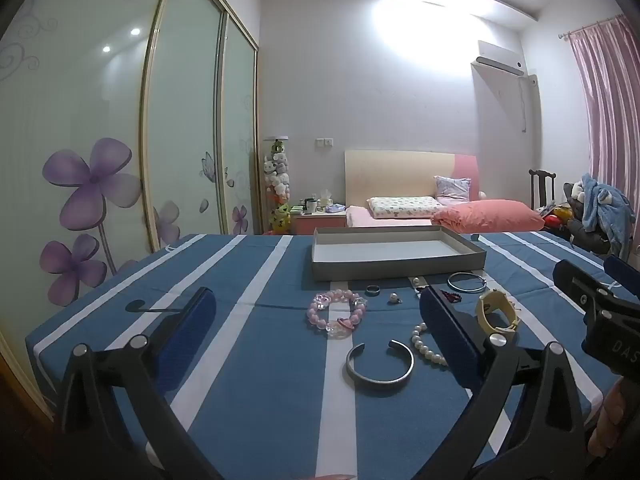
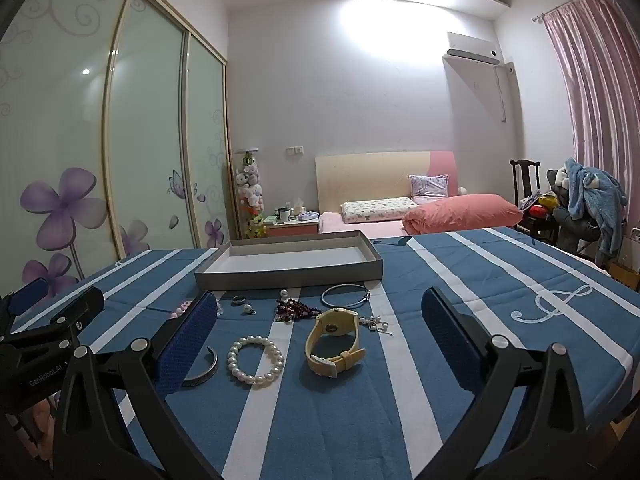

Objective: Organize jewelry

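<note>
Bedroom setup, with a blue-and-white striped cloth (image 1: 248, 360) over the counter and a shallow grey box (image 1: 396, 256) sitting empty toward the far edge. All the jewelry is still out on the cloth between the box and the near edge, nothing sorted yet.

Both grippers hover over the near edge, spread wide with nothing between the pads: left gripper (image 1: 316, 340) roughly over the silver cuff (image 1: 379, 364) and pink bead bracelet (image 1: 337, 314), right gripper (image 2: 320, 344) framing the pearl bracelet (image 2: 256, 361) and the yellow watch (image 2: 334, 340).

Stuff I'd worry about:

- The pieces lie flat on soft cloth. Pinch too low and the pads grab fabric, which would drag everything sideways.
- Pearl bracelet looks floppy and slippery, so gripping one bead could let it swing or slide out on the way to the box.
- The dark red beads (image 2: 298, 310), the little ring (image 2: 239, 300) and the loose pearl pieces (image 2: 249, 309) sit close together just in front of the box. Wide pads could easily nudge a neighbour or roll a pearl away.
- The thin bangle (image 2: 345, 295) nearly touches the box wall, so not much room for a pad there.
- The two grippers sit just beside each other, so reaching for middle pieces together risks a bump.
</note>
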Action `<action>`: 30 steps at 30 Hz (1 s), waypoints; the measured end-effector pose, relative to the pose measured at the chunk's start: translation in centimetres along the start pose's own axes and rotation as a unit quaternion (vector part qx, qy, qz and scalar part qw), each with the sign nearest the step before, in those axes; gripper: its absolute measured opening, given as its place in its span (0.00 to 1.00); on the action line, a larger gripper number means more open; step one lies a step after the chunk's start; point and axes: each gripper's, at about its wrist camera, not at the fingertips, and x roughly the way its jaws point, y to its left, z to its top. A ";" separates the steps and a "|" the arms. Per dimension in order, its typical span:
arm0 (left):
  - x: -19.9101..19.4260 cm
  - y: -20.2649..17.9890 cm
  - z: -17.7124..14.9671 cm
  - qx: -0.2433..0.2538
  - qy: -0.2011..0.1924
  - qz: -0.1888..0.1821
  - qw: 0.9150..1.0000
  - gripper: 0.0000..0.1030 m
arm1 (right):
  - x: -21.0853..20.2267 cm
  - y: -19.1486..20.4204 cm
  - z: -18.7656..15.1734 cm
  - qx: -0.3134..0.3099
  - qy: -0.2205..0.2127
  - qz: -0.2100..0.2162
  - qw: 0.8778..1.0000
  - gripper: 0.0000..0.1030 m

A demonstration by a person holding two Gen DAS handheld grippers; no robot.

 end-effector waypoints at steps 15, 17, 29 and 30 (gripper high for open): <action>-0.3 0.0 0.4 -0.004 0.001 0.001 1.000 0.96 | 0.0 0.0 0.0 0.000 0.000 0.000 1.000 0.98; -0.3 0.0 0.3 -0.004 0.000 0.000 1.000 0.96 | 0.0 0.0 0.0 0.000 0.000 0.000 1.000 0.98; -0.2 0.0 0.3 -0.006 0.001 0.001 1.000 0.96 | 0.0 0.0 0.1 0.000 0.000 0.000 1.000 0.98; -0.3 0.0 0.3 -0.006 0.001 0.001 1.000 0.96 | 0.0 0.0 0.1 0.000 0.000 0.000 1.000 0.98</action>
